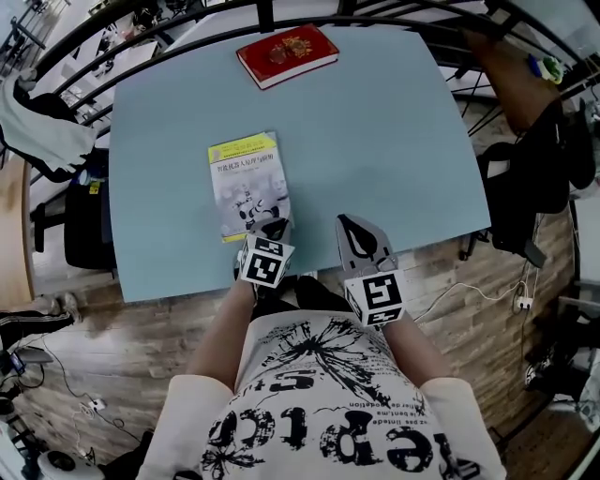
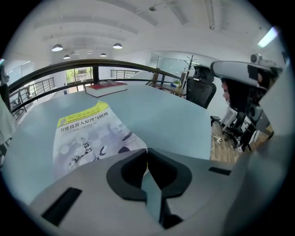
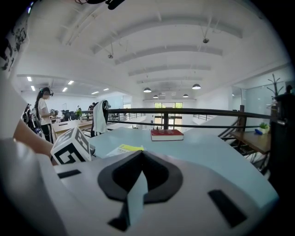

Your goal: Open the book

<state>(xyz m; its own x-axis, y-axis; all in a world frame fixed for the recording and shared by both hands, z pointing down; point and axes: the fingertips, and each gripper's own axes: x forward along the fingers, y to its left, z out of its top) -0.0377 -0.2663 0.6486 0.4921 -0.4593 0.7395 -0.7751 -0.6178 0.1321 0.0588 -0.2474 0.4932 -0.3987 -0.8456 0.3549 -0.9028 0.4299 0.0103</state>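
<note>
A thin book [image 1: 246, 183] with a yellow band and a robot picture on its cover lies closed on the pale blue table [image 1: 384, 141]. My left gripper [image 1: 274, 225] sits at the book's near right corner. In the left gripper view the book [image 2: 87, 133] runs into the seam of the left gripper [image 2: 146, 151], whose jaws are closed on that corner. My right gripper [image 1: 361, 234] hovers to the right of the book over the table's near edge, shut and empty. In the right gripper view the right gripper [image 3: 142, 154] points over the table, with the book [image 3: 124, 148] low at the left.
A thick red book [image 1: 287, 54] lies closed at the table's far edge. A black railing [image 1: 187, 23] curves behind the table. A black chair [image 1: 525, 197] stands at the right, and a white garment [image 1: 37, 131] hangs at the left. A person [image 3: 44, 115] stands far off.
</note>
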